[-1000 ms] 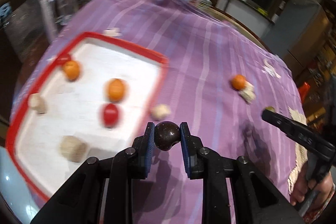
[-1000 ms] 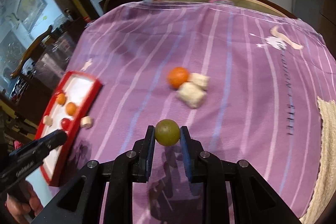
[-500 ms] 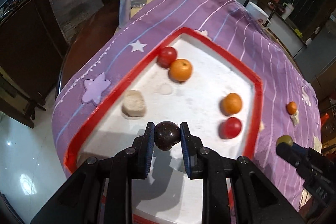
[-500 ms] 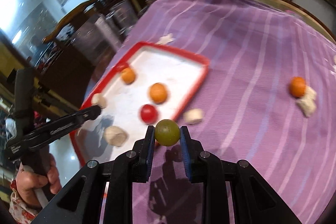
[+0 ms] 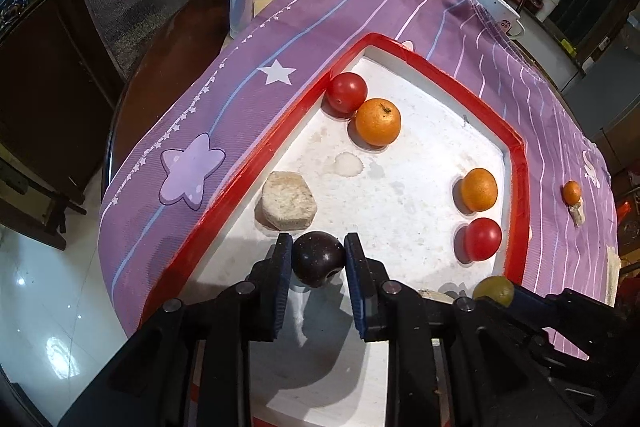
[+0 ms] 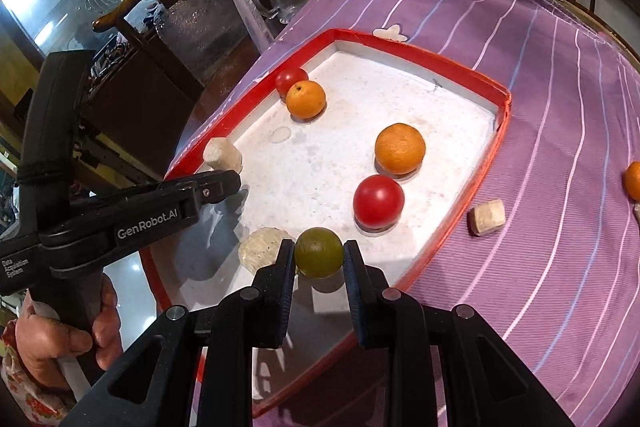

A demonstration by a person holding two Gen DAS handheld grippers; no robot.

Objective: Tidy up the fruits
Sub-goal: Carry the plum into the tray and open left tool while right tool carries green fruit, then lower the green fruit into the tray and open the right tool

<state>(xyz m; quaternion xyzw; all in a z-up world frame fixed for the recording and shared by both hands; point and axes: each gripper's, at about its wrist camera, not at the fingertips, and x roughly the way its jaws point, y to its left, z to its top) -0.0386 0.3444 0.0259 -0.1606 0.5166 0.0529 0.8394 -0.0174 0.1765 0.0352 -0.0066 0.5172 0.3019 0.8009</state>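
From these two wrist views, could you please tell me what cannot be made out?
- Left wrist view: the beige block near the tray's front edge is mostly hidden behind the left gripper.
- Right wrist view: the orange on the tablecloth is cut off by the right image edge.
- Both views: whether the dark plum or green fruit touches the tray floor; the fingers hide their undersides.

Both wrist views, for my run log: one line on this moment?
left: shut on plum | right: shut on green fruit | both over tray
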